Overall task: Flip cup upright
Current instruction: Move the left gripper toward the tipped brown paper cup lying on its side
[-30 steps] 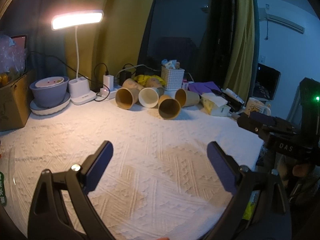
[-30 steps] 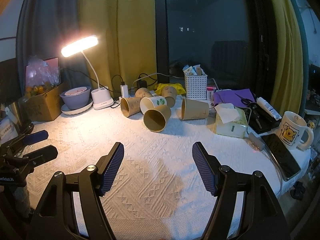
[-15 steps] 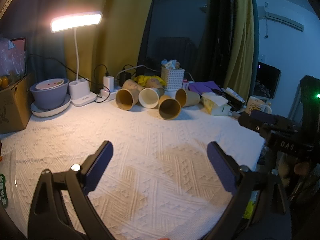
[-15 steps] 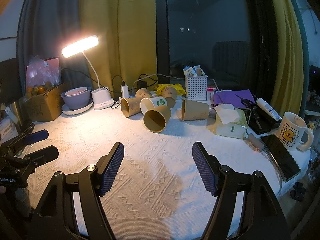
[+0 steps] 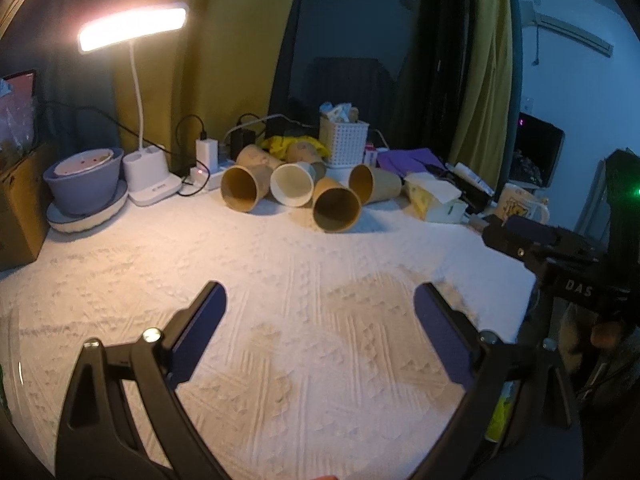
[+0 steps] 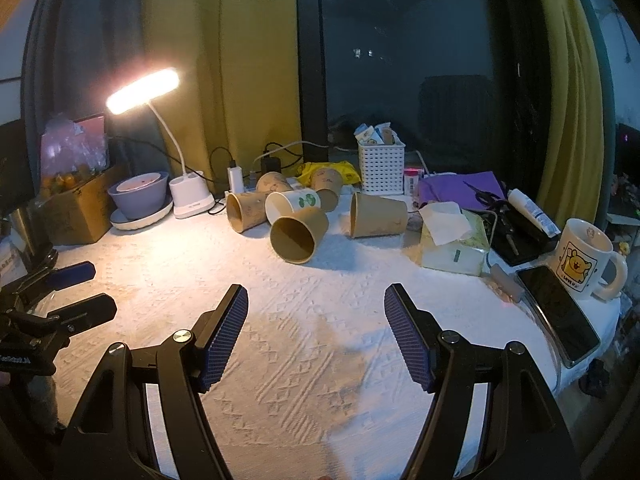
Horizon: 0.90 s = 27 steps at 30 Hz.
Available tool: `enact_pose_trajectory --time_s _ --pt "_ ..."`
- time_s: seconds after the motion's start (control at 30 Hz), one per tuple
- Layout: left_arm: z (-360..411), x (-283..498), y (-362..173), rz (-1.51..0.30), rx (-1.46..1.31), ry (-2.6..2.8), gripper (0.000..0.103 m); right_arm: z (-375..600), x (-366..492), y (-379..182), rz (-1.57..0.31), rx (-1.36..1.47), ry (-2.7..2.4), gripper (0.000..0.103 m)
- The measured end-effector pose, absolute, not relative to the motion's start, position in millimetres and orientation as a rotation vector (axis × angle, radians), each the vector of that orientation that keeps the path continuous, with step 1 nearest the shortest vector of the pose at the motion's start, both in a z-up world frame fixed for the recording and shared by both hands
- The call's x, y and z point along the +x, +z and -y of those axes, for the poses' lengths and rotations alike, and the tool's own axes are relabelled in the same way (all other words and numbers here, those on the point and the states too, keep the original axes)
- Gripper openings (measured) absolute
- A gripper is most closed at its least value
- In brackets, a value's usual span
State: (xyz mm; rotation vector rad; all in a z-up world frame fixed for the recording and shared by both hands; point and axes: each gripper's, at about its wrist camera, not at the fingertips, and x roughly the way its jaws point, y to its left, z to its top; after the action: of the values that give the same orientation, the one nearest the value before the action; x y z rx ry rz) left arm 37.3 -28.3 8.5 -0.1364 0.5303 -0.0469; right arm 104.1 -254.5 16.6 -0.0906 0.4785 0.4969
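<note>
right wrist view: my right gripper [image 6: 316, 332] hangs wide apart, empty, well short of the nearest tipped brown paper cup [image 6: 298, 234] on the white towel [image 6: 280, 360]; my left gripper [image 5: 320, 336] likewise. i should pinch its side wall gently, then rotate.

White embossed cloth [image 6: 320, 360] (diamonds, perhaps); brown cups [image 6: 298, 234].

Far ahead of the claws, two brown cups [image 6: 276, 183] lie half hidden behind the nearer cups. The print on the white cup [image 6: 294, 204] is too small to read. The cardboard box [image 5: 18, 204] is cut by the left edge.
</note>
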Motion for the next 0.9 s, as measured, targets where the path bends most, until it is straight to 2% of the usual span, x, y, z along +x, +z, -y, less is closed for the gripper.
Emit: enact_pose_trajectory --time_s 0.47,0.9 --pt "41.7 121.3 13.0 -0.677 -0.103 -0.044 0.096 280.9 162.4 9.7 -0.524 -0.047 0.47 0.073" --pt "58.4 208.6 9.6 -0.74 -0.113 -0.038 0.096 304.0 228.8 4.3 -0.564 0.011 0.465 0.073"
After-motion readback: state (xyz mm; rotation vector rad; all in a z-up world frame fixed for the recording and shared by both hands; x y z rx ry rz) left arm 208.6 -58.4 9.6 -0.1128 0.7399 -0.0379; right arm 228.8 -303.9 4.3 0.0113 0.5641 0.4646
